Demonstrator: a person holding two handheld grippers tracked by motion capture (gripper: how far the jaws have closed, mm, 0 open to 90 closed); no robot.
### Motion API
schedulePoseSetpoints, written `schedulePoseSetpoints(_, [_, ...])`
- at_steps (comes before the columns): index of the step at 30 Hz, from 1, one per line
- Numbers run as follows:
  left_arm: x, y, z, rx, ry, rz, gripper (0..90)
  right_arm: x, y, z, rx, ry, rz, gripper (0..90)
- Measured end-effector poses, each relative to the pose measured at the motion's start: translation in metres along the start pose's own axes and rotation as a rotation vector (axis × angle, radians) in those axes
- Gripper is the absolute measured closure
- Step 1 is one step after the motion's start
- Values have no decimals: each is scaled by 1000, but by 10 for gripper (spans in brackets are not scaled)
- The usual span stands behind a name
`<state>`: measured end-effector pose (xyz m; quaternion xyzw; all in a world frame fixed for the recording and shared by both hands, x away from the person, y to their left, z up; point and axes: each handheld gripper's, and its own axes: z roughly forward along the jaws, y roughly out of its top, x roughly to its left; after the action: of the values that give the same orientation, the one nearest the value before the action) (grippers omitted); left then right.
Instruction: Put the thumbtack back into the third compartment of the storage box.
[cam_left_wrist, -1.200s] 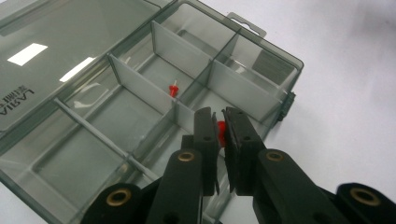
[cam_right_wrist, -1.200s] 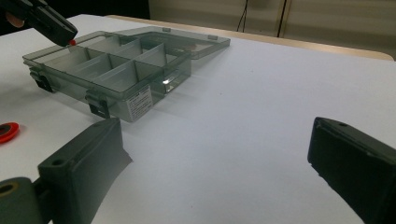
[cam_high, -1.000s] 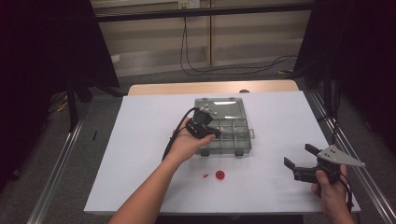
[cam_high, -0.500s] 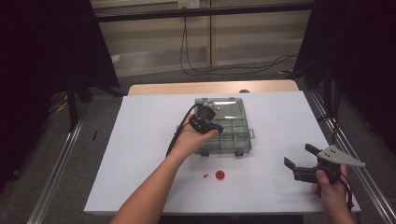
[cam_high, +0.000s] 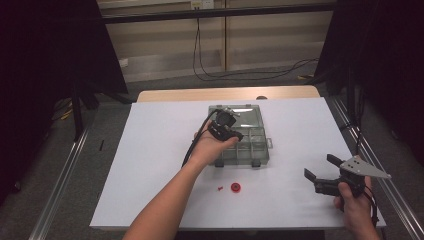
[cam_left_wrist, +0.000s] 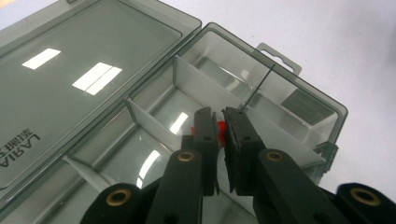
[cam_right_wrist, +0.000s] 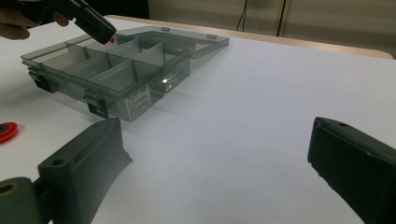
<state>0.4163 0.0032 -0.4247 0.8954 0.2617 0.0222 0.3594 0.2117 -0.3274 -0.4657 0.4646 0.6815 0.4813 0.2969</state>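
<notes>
Left gripper (cam_high: 235, 134) clamped on a tiny red part (cam_left_wrist: 219, 127) — looks like a small screw or pin, hard to say from this angle. Moved a bit further over the open organizer box (cam_high: 250, 145) compared to a second ago, now hanging right above one of the middle compartments, part not yet touching the floor of it. Still pinched, no release yet. Probably means the drop-off is next: ease the jaws apart and let it fall in.

Right gripper (cam_high: 327, 176) parked near the table's right edge, jaws spread wide, nothing in them — hasn't budged.

Two more red bits left on the white table (cam_high: 150, 150) in front of the box: a red ring (cam_high: 235, 187) and a smaller red piece (cam_high: 219, 188) just beside it. So sorting only partly done.
</notes>
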Motion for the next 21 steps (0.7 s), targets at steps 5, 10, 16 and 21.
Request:
schedulePoseSetpoints(5, [2, 1, 4, 0, 7, -4, 839, 0, -1, 0, 2, -1, -1, 33])
schedulePoseSetpoints(10, [3, 3, 10, 3, 0, -11, 837, -1, -1, 1, 6, 1, -1, 33])
schedulePoseSetpoints(16, [3, 5, 15, -18, 1, -48, 832, -1, -1, 1, 5, -1, 0, 33])
schedulePoseSetpoints(21, [5, 4, 15, -23, 17, -49, 741, -1, -2, 0, 5, -4, 5, 33])
